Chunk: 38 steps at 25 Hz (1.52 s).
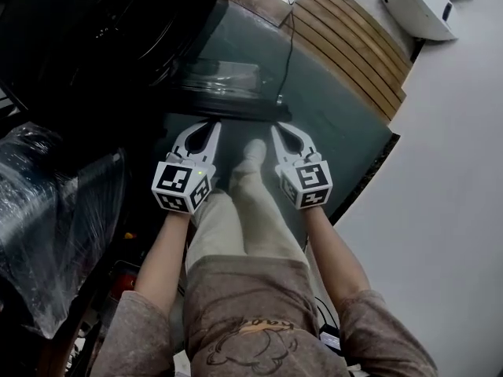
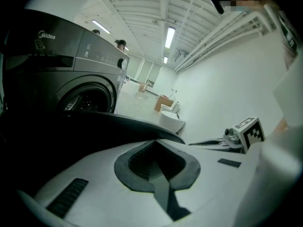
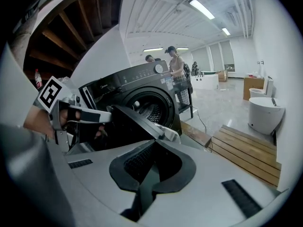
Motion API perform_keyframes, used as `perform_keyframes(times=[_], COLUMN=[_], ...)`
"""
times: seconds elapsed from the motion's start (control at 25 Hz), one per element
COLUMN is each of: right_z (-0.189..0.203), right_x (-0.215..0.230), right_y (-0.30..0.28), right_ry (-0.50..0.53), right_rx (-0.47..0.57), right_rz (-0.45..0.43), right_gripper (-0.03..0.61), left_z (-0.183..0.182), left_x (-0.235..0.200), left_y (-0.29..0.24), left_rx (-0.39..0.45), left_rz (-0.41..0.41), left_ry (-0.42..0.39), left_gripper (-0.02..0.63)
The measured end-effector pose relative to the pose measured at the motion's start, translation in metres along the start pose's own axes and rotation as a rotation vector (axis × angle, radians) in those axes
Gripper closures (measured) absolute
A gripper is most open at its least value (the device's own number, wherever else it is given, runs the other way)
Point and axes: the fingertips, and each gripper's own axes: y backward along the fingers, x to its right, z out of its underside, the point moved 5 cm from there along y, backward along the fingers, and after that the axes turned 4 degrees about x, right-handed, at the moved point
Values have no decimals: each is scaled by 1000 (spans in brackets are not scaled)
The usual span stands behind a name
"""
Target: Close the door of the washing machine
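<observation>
The dark washing machine (image 1: 94, 30) stands at the upper left, and its round drum opening (image 3: 150, 105) shows in the right gripper view. The door (image 1: 228, 93) hangs open, swung out low over the floor; its edge (image 3: 163, 132) lies just ahead of both grippers. My left gripper (image 1: 212, 126) is shut and empty, with its tips near the door's lower rim. My right gripper (image 1: 277, 128) is also shut and empty, a little right of the door. The left gripper view shows the door's dark rim (image 2: 118, 124) close in front of the jaws.
A slatted wooden platform (image 1: 354, 38) lies to the right of the machine, with a cable (image 1: 287, 53) running across it. A white fixture (image 1: 420, 2) sits beyond it. A plastic-wrapped bundle (image 1: 47, 210) is at my left. My own legs (image 1: 244, 203) are between the grippers. People (image 3: 177, 65) stand far behind.
</observation>
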Motion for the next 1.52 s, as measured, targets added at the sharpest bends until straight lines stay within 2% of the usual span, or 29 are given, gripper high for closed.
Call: perform_keyframes(times=[0.28, 0.56, 0.76, 1.04, 1.36, 1.52], right_z=[-10, -30, -46, -70, -104, -119], right_x=[18, 34, 42, 52, 66, 71], right_y=[-19, -40, -59, -85, -119, -138], right_ry=[-12, -21, 11, 13, 32, 69], right_rx=[2, -9, -15, -6, -8, -49], right_rz=[-6, 27, 45, 64, -6, -94], right_gripper=[584, 584, 584, 584, 584, 584], left_z=[-11, -24, -32, -45, -57, -65], left_x=[-25, -35, -42, -55, -69, -76], left_y=[-5, -17, -28, -38, -46, -48], left_rx=[29, 22, 18, 21, 57, 99], left_rz=[-67, -59, -44, -52, -183, -291], left_ry=[58, 103, 133, 150, 192, 239], left_gripper=[612, 612, 612, 612, 612, 612])
